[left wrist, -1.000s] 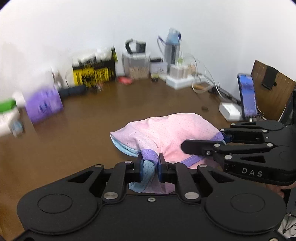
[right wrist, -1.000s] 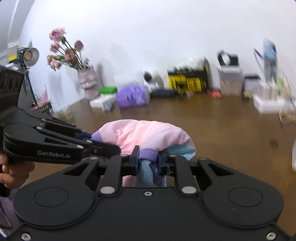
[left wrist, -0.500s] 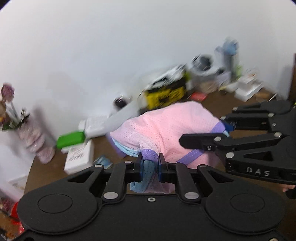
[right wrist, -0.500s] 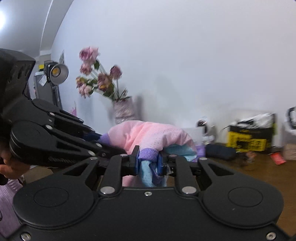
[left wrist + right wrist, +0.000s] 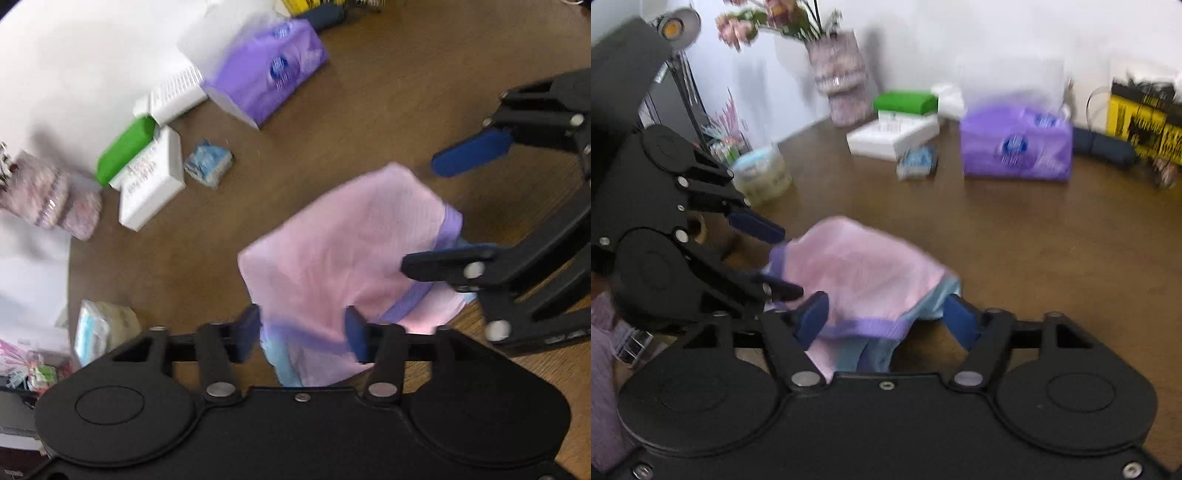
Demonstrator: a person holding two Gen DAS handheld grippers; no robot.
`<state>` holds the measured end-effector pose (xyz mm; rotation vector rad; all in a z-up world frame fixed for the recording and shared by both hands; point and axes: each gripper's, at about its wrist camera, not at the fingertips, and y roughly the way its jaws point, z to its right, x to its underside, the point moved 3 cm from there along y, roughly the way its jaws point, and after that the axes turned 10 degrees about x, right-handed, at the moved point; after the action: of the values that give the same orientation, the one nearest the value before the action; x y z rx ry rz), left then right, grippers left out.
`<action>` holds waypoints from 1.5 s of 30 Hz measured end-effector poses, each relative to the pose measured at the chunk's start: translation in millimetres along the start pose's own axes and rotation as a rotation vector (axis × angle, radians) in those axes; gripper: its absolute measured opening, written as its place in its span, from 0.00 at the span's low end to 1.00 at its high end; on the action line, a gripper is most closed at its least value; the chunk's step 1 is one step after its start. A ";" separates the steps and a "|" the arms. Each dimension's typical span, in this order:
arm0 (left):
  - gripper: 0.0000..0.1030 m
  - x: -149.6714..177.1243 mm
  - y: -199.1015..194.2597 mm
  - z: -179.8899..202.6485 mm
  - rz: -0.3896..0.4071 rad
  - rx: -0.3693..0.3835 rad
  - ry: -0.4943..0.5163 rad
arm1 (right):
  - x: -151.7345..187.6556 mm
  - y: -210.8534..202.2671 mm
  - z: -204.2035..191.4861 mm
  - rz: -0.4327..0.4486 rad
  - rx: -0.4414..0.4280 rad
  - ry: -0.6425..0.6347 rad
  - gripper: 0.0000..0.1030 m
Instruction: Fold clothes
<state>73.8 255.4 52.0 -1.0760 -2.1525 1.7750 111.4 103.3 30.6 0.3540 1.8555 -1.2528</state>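
Left tool (image 5: 301, 334) spread wide, pads either side of the pink garment (image 5: 343, 251). Right tool (image 5: 886, 319) likewise spread, gripping nothing. Garment lies bunched on the brown tabletop (image 5: 1034, 240).

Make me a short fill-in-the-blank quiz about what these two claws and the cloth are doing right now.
1. Both the left claw and the right claw are ____.
2. The pink garment has a border colored ____.
3. The garment lies on a ____ table.
4. The tissue pack behind it is ____.

Missing words: open; purple; brown; purple
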 end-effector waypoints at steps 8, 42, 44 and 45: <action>0.91 -39.3 -94.9 60.4 0.335 -0.013 -0.078 | -2.5 -126.5 57.1 0.203 0.131 0.001 0.85; 1.00 144.1 -146.3 374.6 0.730 0.075 -0.502 | 323.2 -377.4 59.3 0.293 0.444 0.160 0.98; 1.00 158.4 -146.3 380.8 0.733 0.076 -0.517 | 333.0 -374.9 56.7 0.288 0.445 0.169 0.98; 1.00 162.0 -147.6 383.2 0.738 0.078 -0.521 | 336.3 -374.7 54.8 0.289 0.450 0.175 0.98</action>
<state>-311.8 42.4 23.9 -1.6938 -2.0392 2.6839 -301.6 -187.9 -2.7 0.9662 1.5747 -1.4608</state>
